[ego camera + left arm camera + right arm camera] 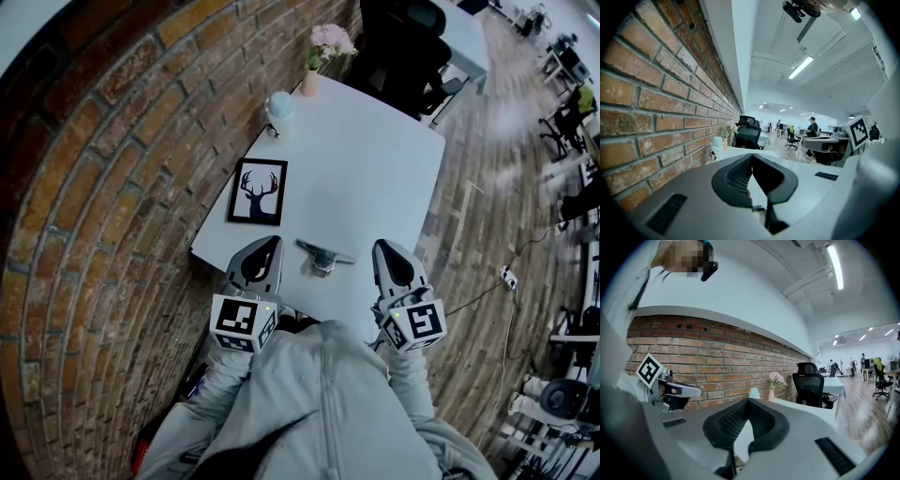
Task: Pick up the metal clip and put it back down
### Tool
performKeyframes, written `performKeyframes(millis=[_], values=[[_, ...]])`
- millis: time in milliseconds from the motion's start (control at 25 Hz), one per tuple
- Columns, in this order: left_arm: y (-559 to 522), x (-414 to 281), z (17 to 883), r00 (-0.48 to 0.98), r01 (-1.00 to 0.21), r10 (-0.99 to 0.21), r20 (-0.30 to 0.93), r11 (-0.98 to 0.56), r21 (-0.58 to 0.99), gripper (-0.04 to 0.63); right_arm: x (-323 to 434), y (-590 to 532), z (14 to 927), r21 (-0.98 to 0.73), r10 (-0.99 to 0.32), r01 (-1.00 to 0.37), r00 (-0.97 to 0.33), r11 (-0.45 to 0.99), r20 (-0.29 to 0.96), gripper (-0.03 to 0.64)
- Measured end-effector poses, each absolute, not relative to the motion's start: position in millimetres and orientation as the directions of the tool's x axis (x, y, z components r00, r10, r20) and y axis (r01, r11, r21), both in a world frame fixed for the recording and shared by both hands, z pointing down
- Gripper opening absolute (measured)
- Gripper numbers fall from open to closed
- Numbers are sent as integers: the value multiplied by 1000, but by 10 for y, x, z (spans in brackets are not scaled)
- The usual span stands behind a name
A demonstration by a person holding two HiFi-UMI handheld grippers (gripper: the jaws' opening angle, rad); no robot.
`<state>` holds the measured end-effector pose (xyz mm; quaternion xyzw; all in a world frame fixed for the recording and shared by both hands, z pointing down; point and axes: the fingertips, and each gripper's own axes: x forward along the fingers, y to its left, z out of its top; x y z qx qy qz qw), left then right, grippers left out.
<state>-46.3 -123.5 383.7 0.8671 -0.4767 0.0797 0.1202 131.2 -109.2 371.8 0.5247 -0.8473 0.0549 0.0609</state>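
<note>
The metal clip (323, 255) lies flat on the white table (375, 169) near its front edge, touched by nothing. My left gripper (273, 242) hovers just left of the clip, its jaws closed tip to tip with nothing between them. My right gripper (382, 246) is held just right of the clip, likewise shut and empty. In the left gripper view the left gripper (751, 156) has its dark pads meeting, and the clip is hidden. The right gripper (749, 401) looks the same in its own view, with the left gripper (670, 391) off to its left.
A framed deer picture (257, 191) lies on the table left of the clip. At the far end are a pale blue ornament (278, 107) and a vase of pink flowers (324, 52). A brick wall (103, 169) runs along the left. A black office chair (403, 47) is beyond.
</note>
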Motion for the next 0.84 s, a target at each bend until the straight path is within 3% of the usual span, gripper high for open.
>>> performKeyframes(millis=[840], values=[[-1109,-462,3838,529,-848,-805,271,-517,119,26,1324,-965,3709,-40,-885,-898,-439,439,156,23]])
